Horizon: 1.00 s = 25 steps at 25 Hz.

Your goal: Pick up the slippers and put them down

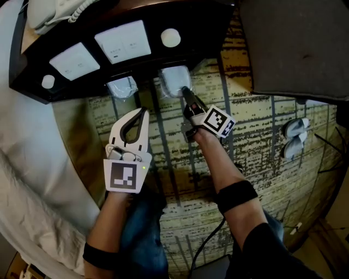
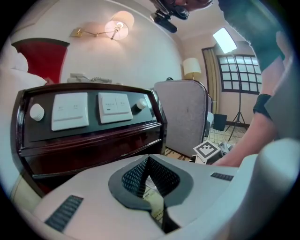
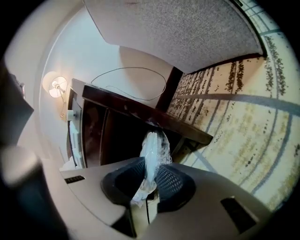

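Observation:
Two plastic-wrapped slipper packs sit at the foot of the dark nightstand (image 1: 32,76): one at the left (image 1: 121,86), one at the right (image 1: 173,79). My right gripper (image 1: 185,91) is shut on the right pack's wrapper. In the right gripper view the crinkled pack (image 3: 152,151) stands pinched between the pads of the right gripper (image 3: 149,177). My left gripper (image 1: 143,113) hovers short of the left pack, shut and empty. The left gripper (image 2: 149,165) shows its pads pressed together, pointing at the nightstand (image 2: 93,145).
The nightstand's top carries switch panels (image 1: 122,41) and a telephone (image 1: 54,12). A grey upholstered seat (image 1: 294,49) stands at the right, a bed (image 1: 27,163) at the left. A bare white pair of slippers (image 1: 294,135) lies on the patterned carpet (image 1: 256,141).

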Tool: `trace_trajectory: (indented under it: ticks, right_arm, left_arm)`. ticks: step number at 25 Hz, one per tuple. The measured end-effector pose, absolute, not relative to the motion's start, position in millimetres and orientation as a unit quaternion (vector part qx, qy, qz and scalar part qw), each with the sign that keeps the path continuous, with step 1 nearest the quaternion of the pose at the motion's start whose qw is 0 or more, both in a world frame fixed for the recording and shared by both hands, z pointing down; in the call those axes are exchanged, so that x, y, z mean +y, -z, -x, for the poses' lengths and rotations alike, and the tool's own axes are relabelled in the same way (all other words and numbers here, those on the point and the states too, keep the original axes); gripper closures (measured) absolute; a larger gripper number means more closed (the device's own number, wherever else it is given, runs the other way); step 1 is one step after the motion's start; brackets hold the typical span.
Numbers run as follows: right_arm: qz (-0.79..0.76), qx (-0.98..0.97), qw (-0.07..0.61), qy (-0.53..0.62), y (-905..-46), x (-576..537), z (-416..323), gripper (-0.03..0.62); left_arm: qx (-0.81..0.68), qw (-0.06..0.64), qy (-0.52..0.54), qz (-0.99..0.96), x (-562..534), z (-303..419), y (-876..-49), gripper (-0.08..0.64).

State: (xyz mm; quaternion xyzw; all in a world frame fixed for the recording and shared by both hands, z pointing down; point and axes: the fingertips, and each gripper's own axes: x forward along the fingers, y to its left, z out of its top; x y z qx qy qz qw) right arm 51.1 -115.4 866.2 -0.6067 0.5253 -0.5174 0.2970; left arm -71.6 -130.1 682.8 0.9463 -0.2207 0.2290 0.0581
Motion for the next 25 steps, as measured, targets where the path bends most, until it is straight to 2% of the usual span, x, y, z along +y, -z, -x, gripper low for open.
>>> trace_trajectory:
  ticks: [4, 13, 25]
  right_arm:
    - [0.592, 0.518, 0.315, 0.531, -848.0, -77.2, -35.1, 0.512]
    - [0.593, 0.498, 0.299, 0.558, -825.8, 32.5, -9.2, 0.514]
    - [0.622, 0.444, 0.263, 0.588, -894.3, 146.1, -10.7, 0.512]
  left_arm:
    - [-0.213, 0.055, -0.234, -0.947, -110.5, 72.3, -658.9, 0.558]
    - [-0.208, 0.055, -0.254, -0.943, -71.3, 77.3, -625.3, 0.558]
    - [-0.186, 0.055, -0.258, -0.946, -33.1, 51.0, -649.1, 0.558]
